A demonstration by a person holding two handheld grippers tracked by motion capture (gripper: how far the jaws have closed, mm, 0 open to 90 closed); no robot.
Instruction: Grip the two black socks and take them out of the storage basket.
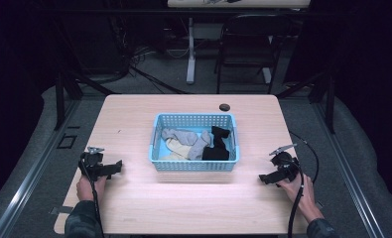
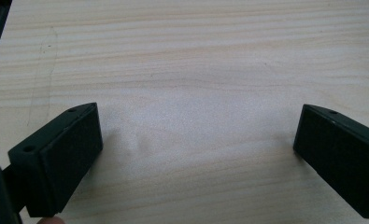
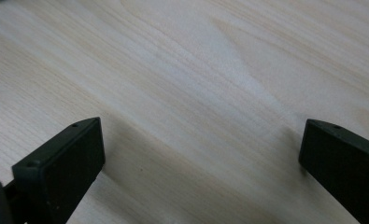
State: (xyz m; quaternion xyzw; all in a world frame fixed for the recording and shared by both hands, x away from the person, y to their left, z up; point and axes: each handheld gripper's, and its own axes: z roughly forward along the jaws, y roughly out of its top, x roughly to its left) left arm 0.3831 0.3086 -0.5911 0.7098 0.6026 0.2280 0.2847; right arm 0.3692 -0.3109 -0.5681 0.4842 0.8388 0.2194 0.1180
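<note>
Start position, nothing grasped. My left gripper [image 1: 118,166] at table's [image 1: 134,208] 8 o'clock, right gripper [image 1: 263,179] at 4 o'clock; both fingers spread, empty. Socks [image 1: 196,144] piled in blue basket [image 1: 193,166], centre. Next, I judge: reach in, pinch one sock.

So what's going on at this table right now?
A person sits at a wooden table with a two-jaw gripper in each hand. The left gripper and right gripper both rest low on the table with jaws open and nothing between them. Midway between them stands a light blue basket holding grey socks, a cream sock and a black sock. Nothing is being handled yet.
</note>
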